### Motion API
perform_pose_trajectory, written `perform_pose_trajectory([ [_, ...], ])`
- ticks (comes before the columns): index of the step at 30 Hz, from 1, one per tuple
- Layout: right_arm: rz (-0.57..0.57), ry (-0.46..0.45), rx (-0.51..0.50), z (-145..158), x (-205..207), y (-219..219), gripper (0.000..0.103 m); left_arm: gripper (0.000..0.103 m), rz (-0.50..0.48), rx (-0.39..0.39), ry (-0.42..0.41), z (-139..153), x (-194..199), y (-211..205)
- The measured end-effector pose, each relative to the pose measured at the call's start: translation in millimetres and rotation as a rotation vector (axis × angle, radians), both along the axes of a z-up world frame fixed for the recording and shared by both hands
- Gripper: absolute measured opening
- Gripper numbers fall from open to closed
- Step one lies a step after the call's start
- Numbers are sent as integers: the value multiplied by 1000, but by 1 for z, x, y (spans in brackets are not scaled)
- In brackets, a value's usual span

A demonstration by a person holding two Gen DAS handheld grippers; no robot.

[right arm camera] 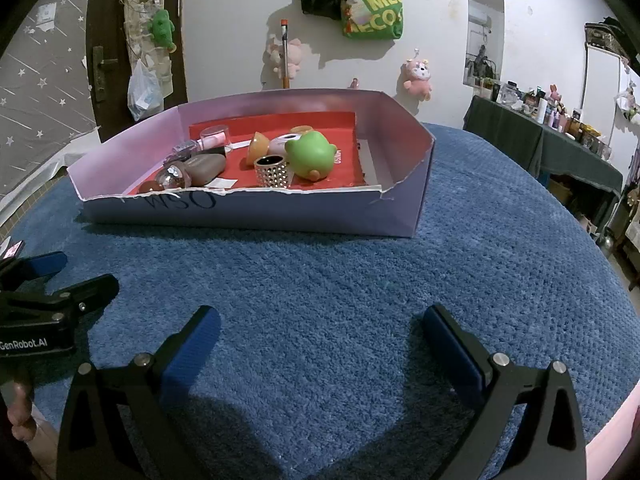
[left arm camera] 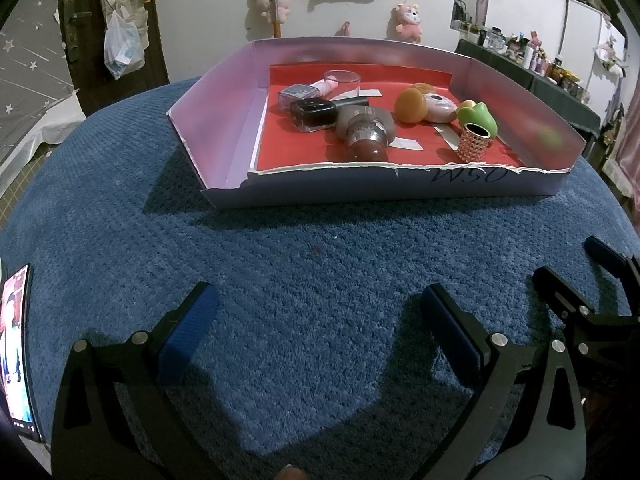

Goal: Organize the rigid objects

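Both grippers, L [left arm camera: 316, 316] & R [right arm camera: 320, 332]: jaws spread, empty, over blue mat [right arm camera: 340, 280]. Items already in cardboard tray [right arm camera: 248, 212]; approach low over torn front wall.

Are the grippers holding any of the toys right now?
No. The left gripper and the right gripper are both open with nothing between their fingers. The green frog toy and the other things lie in the box.
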State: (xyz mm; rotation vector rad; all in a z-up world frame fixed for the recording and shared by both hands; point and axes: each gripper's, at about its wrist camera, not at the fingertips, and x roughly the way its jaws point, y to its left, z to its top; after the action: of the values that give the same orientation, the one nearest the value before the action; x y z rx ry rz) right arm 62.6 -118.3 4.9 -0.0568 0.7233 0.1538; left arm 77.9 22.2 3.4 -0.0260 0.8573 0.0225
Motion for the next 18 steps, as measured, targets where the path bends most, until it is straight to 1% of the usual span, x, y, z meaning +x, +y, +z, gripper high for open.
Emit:
perform_pose_trajectory([
  [18, 0, 0, 0, 0, 0, 0, 103, 103, -13, 0, 5, -1, 1, 1],
])
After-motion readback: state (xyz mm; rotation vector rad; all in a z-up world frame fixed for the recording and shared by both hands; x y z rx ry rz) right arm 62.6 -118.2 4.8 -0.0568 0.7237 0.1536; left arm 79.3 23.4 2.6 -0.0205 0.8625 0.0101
